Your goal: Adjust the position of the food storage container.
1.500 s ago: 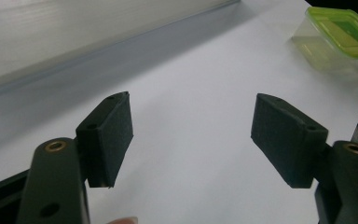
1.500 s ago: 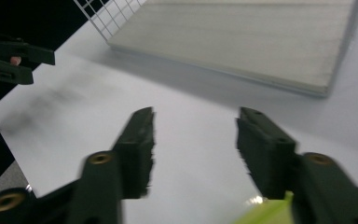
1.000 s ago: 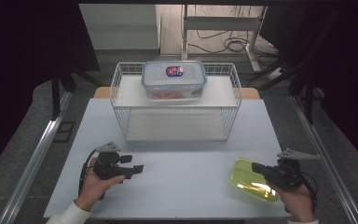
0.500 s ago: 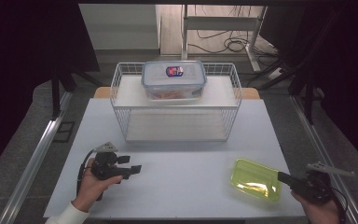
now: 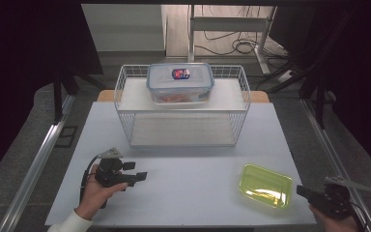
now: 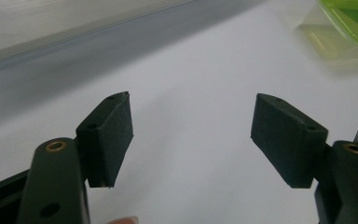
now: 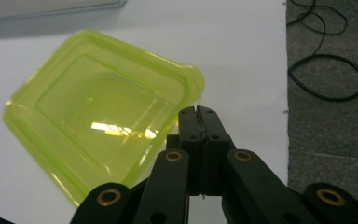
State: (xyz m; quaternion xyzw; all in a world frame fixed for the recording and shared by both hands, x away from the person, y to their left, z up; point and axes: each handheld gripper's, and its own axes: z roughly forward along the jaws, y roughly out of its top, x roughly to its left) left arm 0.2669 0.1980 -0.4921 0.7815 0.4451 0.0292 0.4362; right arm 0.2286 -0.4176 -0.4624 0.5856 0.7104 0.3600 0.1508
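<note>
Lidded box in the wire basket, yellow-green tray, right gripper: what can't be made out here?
- Lidded box: high view, contents blurred behind the clear wall; lid label too small to read.
- Yellow-green tray: right gripper view, near corner hidden by the right gripper.
- Right gripper: high view, hand cut off by the bottom edge.

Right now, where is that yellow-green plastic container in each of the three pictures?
High view: the yellow-green container lies low and right on the white table, just left of the right hand-held gripper.
Left gripper view: it sits cut off in the top right corner.
Right gripper view: it spreads across the left and centre, beside the shut jaws.
Shared landmark: the white table top.
</note>
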